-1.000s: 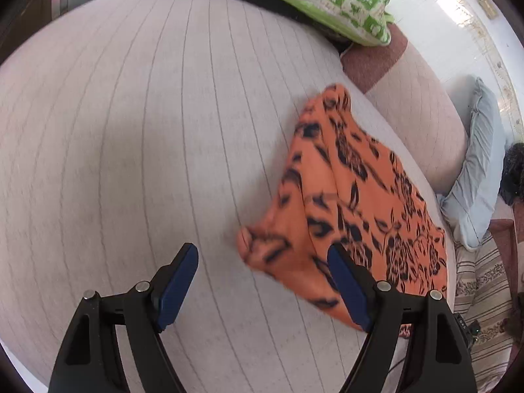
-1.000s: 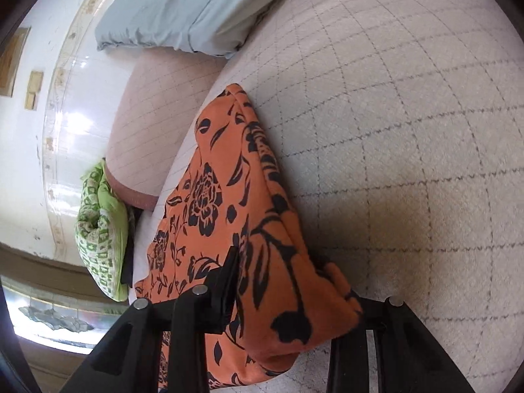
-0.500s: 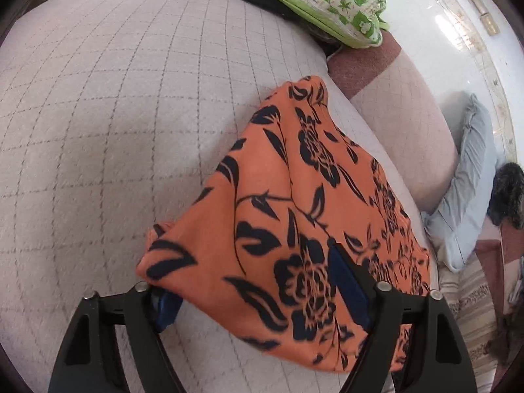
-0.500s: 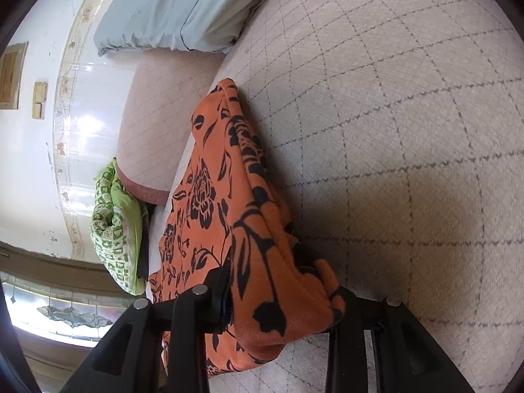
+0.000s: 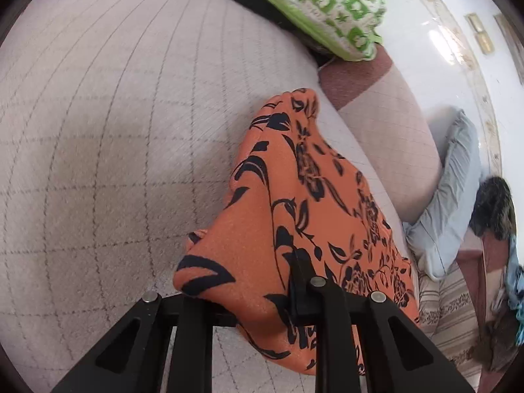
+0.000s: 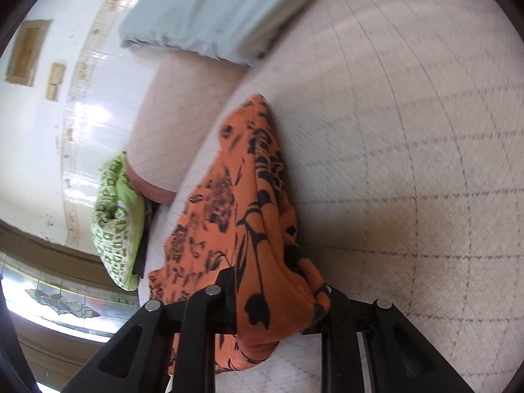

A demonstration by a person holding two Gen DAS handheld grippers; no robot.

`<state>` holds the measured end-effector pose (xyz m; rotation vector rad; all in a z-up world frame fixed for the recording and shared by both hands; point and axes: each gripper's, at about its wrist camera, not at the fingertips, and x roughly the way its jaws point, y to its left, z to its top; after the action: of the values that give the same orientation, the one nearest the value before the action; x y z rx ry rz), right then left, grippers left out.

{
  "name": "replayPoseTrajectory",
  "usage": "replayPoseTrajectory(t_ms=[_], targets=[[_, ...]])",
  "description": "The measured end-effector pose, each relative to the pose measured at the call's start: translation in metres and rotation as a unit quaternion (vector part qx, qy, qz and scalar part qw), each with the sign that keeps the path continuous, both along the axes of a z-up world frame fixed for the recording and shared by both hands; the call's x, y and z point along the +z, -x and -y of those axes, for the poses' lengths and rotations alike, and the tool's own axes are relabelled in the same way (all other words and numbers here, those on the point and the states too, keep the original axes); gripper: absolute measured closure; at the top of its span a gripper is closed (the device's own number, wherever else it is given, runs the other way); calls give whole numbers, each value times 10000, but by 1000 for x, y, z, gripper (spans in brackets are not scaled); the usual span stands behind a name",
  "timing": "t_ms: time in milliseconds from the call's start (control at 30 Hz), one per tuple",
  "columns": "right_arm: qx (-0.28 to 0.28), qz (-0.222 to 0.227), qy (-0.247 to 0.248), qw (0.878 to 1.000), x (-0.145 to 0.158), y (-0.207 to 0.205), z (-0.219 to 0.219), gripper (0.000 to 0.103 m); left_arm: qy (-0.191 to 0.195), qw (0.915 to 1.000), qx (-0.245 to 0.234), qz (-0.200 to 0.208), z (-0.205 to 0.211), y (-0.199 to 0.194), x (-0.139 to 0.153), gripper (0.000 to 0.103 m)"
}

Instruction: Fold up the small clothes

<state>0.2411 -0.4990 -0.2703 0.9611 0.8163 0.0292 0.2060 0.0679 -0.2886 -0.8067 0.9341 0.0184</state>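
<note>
A pale quilted mattress (image 5: 108, 150) with a thin grid of stitch lines fills most of both views, set against a glossy white tiled wall (image 5: 435, 26). At its far edge a pinkish bolster (image 5: 389, 134) lies along the wall, with a grey-blue pillow (image 5: 455, 190) at one end and a green-and-white patterned cushion (image 5: 327, 3) at the other. The orange garment with a black floral print (image 5: 294, 203) lies on the mattress near the bolster, stretched in a long ridge between the two tools; part of it is lifted off the surface toward each camera. The left hand-held gripper (image 5: 262, 291) has one end of the garment bunched between its jaws, which are closing on the cloth, and fabric drapes over and below the fingers. The right hand-held gripper (image 6: 278, 298) has the other end gathered between its jaws, which are also closing, with a thick fold of cloth pinched there and a loose flap hanging beneath.
</note>
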Motion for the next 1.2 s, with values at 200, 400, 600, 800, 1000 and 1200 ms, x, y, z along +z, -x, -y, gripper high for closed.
replayPoseTrajectory(t_ms=[200,400,600,800,1000,1200], targets=[[60,207,313,9993,18,19,-15,82,43,9998,-140,155,-8,17,12,84],[212,311,531,9979,28,43,-25,82,161,9997,-165,-1,-25,41,8,84],[189,-503,57,9985,2,55,-11,79,146,9996,-219,-128,-44,49,0,85],[-477,-1172,-823,9885,-14,66,28,67,955,9944,-256,-370,-57,38,-24,52],[-1642,-196,525,9848,49,93,42,47,584,9974,-333,-245,-39,30,-16,39],[151,530,1303,9899,71,51,-61,47,-804,9959,-338,-244,-4,23,-1,39]])
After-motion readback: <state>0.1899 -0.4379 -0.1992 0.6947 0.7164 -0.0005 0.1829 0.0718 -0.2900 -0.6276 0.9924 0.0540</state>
